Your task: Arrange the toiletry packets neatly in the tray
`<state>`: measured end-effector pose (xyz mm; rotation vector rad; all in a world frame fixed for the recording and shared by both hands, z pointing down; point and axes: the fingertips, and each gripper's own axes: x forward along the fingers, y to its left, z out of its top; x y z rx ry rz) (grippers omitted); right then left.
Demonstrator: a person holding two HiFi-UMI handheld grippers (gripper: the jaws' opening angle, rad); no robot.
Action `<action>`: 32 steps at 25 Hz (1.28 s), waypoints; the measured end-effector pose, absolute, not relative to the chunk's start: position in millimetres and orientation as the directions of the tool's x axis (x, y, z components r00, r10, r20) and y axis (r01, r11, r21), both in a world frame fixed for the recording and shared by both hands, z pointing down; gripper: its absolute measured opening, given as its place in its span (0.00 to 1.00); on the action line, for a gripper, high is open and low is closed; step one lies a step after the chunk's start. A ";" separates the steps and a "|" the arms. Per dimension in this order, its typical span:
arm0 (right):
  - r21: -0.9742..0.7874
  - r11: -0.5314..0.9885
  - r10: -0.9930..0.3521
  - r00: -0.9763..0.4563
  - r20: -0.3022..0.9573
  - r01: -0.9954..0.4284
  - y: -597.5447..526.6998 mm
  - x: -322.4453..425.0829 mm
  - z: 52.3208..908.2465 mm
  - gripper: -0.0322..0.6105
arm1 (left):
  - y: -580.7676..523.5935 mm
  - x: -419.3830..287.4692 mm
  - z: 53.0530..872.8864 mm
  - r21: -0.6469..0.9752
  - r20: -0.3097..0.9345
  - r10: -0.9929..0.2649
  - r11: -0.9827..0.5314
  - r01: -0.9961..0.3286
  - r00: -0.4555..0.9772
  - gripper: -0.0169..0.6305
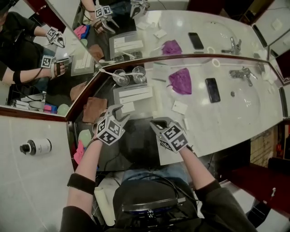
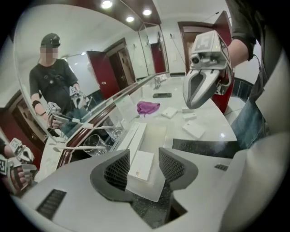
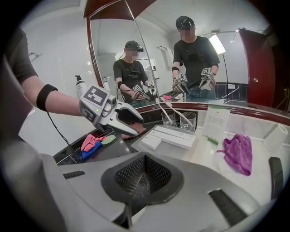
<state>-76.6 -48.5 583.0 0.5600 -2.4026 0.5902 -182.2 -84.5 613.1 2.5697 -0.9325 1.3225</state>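
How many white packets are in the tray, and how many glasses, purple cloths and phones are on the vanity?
White packets in the tray: 3
Glasses: 2
Purple cloths: 1
Phones: 1
Total: 7

A white marble desk (image 1: pixel 226 131) carries a round sink (image 1: pixel 244 106). Behind the sink runs a red-framed mirror (image 1: pixel 181 18). Ceiling lights (image 2: pixel 107 4) shine above it, and a dark red door (image 2: pixel 158 56) stands beyond.
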 end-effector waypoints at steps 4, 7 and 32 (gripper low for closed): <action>-0.261 0.822 -0.255 -0.738 0.624 -0.506 -48.7 -63.6 574.9 0.08 | -69.2 -174.3 574.7 -0.104 0.709 -0.554 -0.694 -0.713 0.436 0.08; -0.245 0.828 -0.264 -0.735 0.625 -0.505 -48.3 -47.9 577.8 0.08 | -58.5 -168.2 550.7 -0.050 0.660 -0.611 -0.616 -0.786 0.437 0.03; -0.201 0.800 -0.346 -0.707 0.617 -0.566 -58.9 36.7 563.7 0.08 | 3.1 -162.5 514.5 0.187 0.555 -0.772 -0.247 -0.951 0.310 0.03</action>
